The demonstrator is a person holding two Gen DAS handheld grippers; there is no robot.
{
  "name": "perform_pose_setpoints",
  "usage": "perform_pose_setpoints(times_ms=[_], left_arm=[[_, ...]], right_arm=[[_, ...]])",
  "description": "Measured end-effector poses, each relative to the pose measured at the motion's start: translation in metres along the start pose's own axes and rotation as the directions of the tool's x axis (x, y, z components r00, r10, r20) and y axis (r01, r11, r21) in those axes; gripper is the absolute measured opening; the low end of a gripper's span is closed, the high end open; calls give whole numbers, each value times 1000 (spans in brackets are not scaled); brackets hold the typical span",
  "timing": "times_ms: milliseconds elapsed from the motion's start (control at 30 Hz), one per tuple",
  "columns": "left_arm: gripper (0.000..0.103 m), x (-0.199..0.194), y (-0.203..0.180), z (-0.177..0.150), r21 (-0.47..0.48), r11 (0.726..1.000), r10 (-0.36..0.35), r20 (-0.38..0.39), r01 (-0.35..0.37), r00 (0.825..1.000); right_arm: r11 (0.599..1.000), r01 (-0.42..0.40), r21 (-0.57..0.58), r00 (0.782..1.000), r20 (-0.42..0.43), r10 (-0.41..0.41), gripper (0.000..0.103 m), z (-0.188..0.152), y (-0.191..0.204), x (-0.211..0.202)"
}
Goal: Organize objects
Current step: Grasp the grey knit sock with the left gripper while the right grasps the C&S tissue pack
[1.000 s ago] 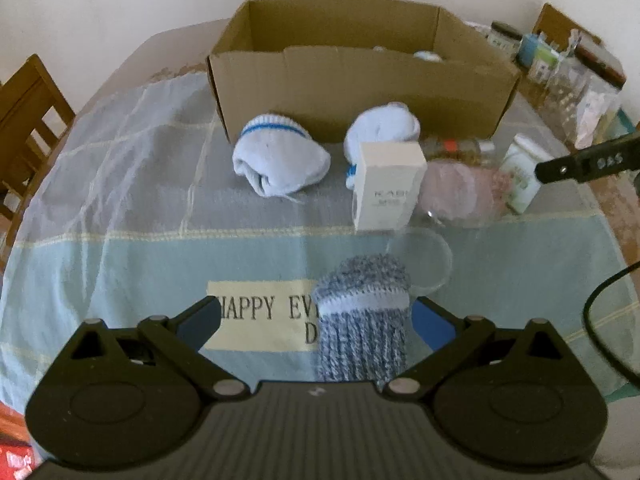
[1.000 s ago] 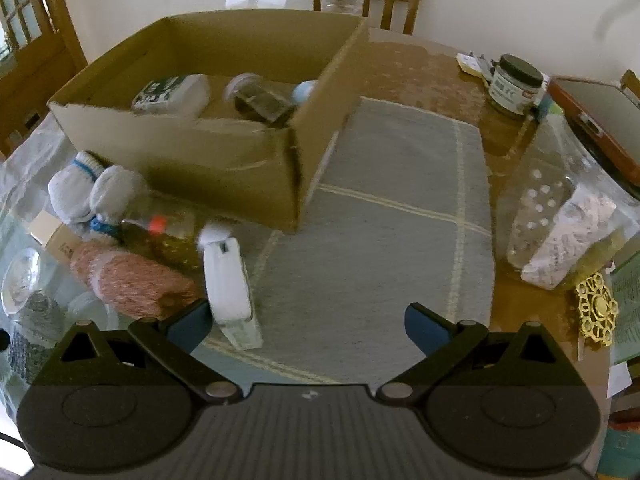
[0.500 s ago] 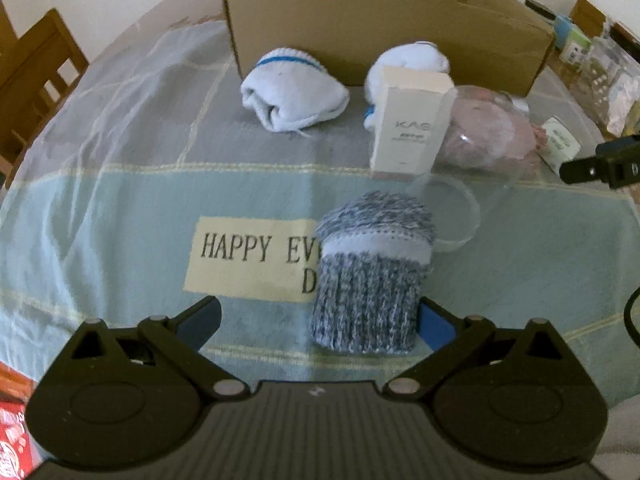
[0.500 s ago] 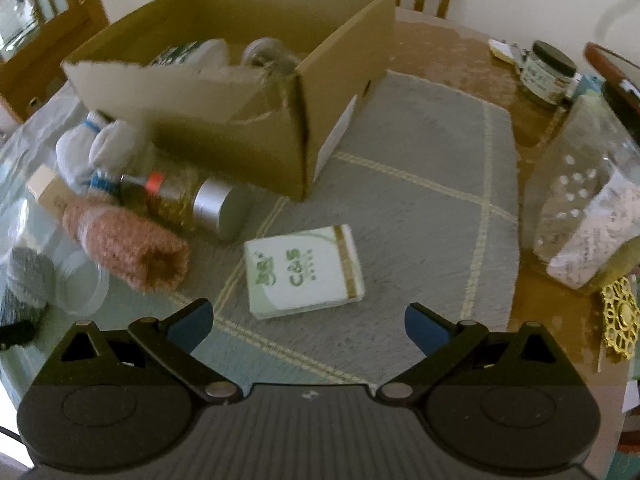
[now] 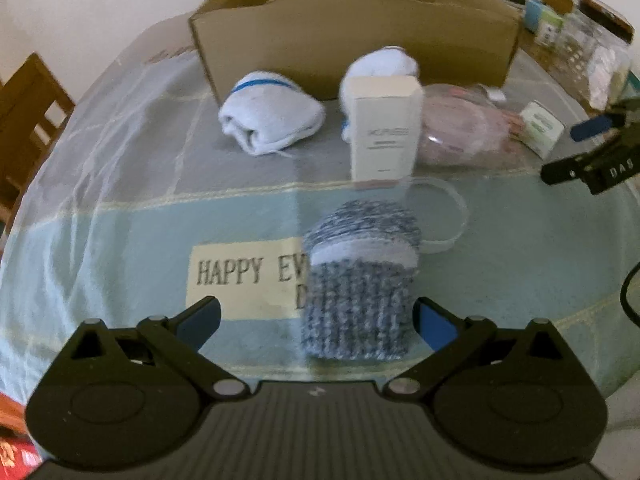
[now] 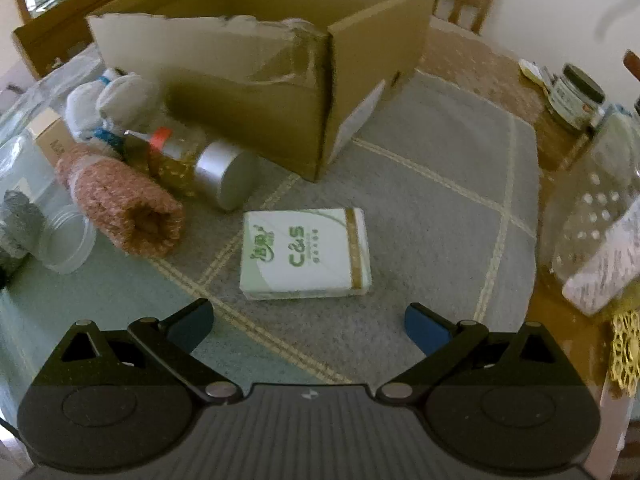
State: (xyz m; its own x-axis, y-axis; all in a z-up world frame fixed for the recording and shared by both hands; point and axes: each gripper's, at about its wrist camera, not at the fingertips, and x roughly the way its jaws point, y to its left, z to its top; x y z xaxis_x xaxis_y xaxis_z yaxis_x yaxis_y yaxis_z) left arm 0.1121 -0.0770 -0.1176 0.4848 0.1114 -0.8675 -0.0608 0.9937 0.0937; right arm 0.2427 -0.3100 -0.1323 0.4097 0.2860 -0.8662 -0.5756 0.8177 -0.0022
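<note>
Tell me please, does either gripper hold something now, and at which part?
Nothing is held. The left gripper is open with the blue-grey knitted sock between its fingers, not clamped. The right gripper is open just short of the green-and-white pack.

socks (image 5: 272, 118) before box (image 5: 352, 52) | carton (image 5: 384, 128) behind knit roll (image 5: 360, 284)

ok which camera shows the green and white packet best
The right wrist view. The packet lies flat on the grey mat just ahead of the open right gripper, its printed face fully visible. In the left wrist view the packet is small, blurred and far off at the right edge, beside the pink sock.
</note>
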Motion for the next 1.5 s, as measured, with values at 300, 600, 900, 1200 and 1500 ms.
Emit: perform_pose_setpoints(times_ms=[300, 600, 900, 1200, 1500], left_arm=[[103, 17, -5, 2, -73, 995, -72, -17, 71, 997], [103, 17, -10, 3, -97, 994, -51, 3, 51, 999], [85, 13, -9, 8, -33, 996, -82, 19, 83, 996], [70, 11, -6, 10, -26, 996, -89, 26, 90, 996], [55, 8, -2, 14, -15, 992, -121, 31, 122, 992]], right_arm=[[997, -37, -65, 997, 58, 41, 103, -6, -3, 0], [995, -50, -90, 994, 97, 58, 103, -3, -2, 4], [993, -58, -105, 993, 101, 69, 103, 10, 0, 11], [992, -56, -115, 993, 96, 67, 100, 12, 0, 11], [992, -41, -118, 995, 86, 52, 76, 13, 7, 0]])
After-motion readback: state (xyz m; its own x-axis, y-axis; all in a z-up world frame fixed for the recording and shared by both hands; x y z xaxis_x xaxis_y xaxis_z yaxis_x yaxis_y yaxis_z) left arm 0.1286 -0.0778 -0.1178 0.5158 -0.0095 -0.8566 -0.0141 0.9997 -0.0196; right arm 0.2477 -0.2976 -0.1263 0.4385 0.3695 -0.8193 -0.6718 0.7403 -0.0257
